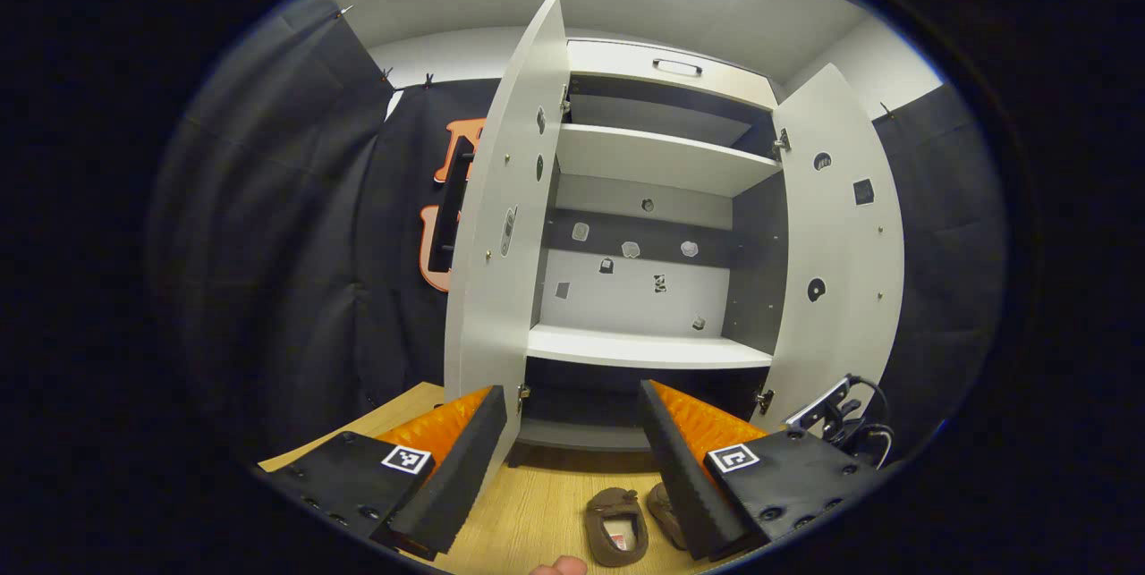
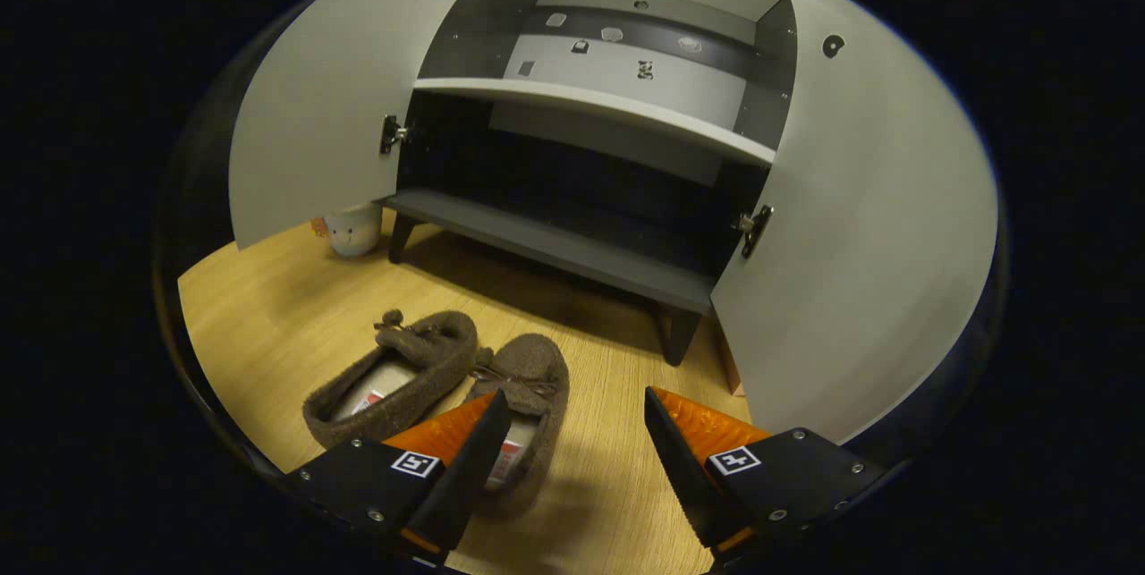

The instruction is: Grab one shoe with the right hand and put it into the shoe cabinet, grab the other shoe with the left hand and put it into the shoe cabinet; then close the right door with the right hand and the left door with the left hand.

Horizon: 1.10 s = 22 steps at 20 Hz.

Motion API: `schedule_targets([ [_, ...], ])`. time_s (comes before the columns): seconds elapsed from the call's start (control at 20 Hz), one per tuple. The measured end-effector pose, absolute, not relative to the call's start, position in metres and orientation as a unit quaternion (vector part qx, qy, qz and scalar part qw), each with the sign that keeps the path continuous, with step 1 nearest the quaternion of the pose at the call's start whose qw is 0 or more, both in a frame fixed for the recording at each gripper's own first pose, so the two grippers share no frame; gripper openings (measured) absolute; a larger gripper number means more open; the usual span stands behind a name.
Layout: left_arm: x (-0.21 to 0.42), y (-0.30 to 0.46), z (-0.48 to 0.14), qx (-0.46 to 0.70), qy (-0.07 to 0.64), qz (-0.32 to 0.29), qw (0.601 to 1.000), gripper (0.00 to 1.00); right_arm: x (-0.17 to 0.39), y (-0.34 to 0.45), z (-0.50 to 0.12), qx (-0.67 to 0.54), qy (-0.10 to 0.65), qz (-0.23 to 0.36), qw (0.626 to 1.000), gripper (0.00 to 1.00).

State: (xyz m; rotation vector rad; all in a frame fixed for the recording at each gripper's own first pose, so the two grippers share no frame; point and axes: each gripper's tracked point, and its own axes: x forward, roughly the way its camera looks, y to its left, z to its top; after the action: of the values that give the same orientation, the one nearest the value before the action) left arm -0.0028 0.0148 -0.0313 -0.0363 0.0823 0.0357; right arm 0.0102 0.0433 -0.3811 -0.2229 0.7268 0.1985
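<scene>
Right gripper view looks down at a wooden floor (image 2: pixel 268 307) where two brown fuzzy slippers lie side by side, touching, toes toward the shoe cabinet (image 2: pixel 572 244). The right gripper (image 2: pixel 577 432) hangs just above them with its fingers spread wide apart, holding nothing; one finger overlaps the right slipper (image 2: pixel 528 378), though contact cannot be told. The left slipper (image 2: pixel 394 378) lies beside it. Both cabinet doors, the left door (image 2: pixel 331 92) and the right door (image 2: pixel 859 226), stand open. A small white pot (image 2: pixel 351 231) sits by the cabinet leg.

Left gripper view faces the open cabinet's shelves (image 1: pixel 648 347); the left gripper (image 1: pixel 572 445) is raised, fingers wide apart and empty, slippers below.
</scene>
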Motion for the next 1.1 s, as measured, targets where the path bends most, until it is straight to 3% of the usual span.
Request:
schedule_targets([
  [0.3, -0.005, 0.015, -0.037, -0.014, 0.052, 0.021, 0.998, 0.96, 0.016, 0.045, -0.44, -0.088, 0.418, 0.108, 0.898, 0.93],
  [0.5, -0.005, 0.012, -0.045, -0.013, 0.065, 0.022, 0.998, 0.94, 0.04, 0.048, -0.466, -0.06, 0.438, 0.105, 0.891, 0.84],
  [0.55, -0.005, 0.013, -0.046, -0.012, 0.068, 0.023, 0.997, 0.97, 0.042, 0.046, -0.474, -0.054, 0.45, 0.101, 0.886, 0.83],
  [0.65, -0.006, 0.013, -0.047, -0.009, 0.072, 0.027, 0.997, 0.97, 0.043, 0.055, -0.481, -0.02, 0.462, 0.11, 0.88, 0.74],
  [0.75, -0.006, 0.013, -0.048, -0.006, 0.073, 0.031, 0.997, 0.97, 0.042, 0.06, -0.484, 0.001, 0.465, 0.113, 0.878, 0.55],
  [0.85, -0.006, 0.014, -0.049, -0.005, 0.076, 0.034, 0.997, 0.97, 0.044, 0.061, -0.483, 0.003, 0.455, 0.103, 0.884, 0.29],
  [1.0, -0.005, 0.012, -0.051, -0.003, 0.08, 0.034, 0.996, 0.97, 0.046, 0.06, -0.484, -0.009, 0.446, 0.094, 0.89, 0.1],
  [1.1, -0.005, 0.011, -0.052, -0.001, 0.08, 0.033, 0.996, 0.97, 0.046, 0.058, -0.482, -0.007, 0.445, 0.091, 0.891, 0.04],
])
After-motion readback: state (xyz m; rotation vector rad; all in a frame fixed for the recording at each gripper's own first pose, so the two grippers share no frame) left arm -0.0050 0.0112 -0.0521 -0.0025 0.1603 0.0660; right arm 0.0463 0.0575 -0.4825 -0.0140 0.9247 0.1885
